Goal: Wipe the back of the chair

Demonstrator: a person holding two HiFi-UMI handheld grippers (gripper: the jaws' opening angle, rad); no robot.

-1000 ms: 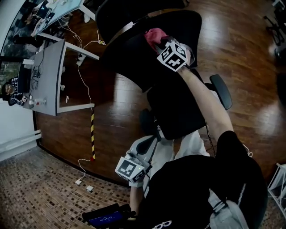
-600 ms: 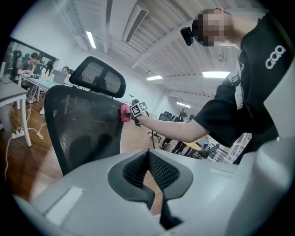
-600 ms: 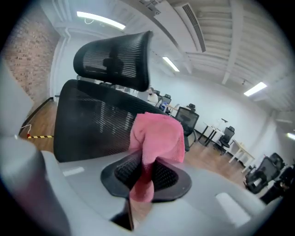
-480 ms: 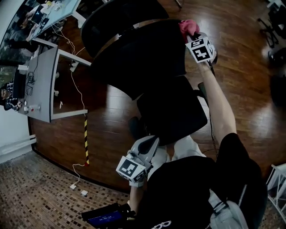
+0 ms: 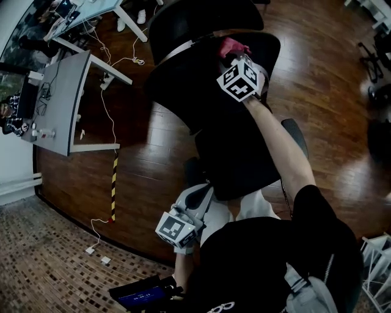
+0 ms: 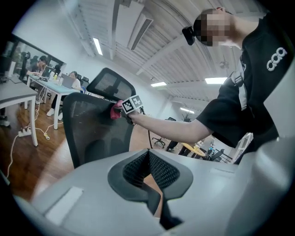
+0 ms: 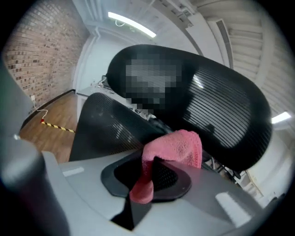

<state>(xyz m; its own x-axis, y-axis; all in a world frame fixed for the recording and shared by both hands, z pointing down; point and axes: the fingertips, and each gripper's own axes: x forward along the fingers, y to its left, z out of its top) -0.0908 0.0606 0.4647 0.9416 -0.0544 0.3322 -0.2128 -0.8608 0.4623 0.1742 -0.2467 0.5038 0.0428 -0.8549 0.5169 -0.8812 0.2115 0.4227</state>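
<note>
A black mesh office chair stands in front of me, its backrest (image 5: 183, 85) (image 6: 90, 129) (image 7: 110, 129) below the headrest (image 5: 201, 18) (image 7: 221, 106). My right gripper (image 5: 233, 56) (image 7: 154, 173) is shut on a pink cloth (image 5: 231, 45) (image 7: 177, 145) (image 6: 115, 110) and holds it against the top of the backrest, just under the headrest. My left gripper (image 5: 200, 195) (image 6: 148, 159) hangs low by my body, away from the chair, with its jaws shut and nothing between them.
A grey desk (image 5: 61, 98) stands at the left, with cables (image 5: 110, 116) trailing over the wooden floor and a yellow-black strip (image 5: 114, 183) beside them. The chair's armrest (image 5: 297, 131) juts out to the right. People sit at far desks (image 6: 46, 80).
The right gripper swept the pink cloth along the top of the backrest to its right edge, then came back towards the middle. The left gripper stayed low by my body.
</note>
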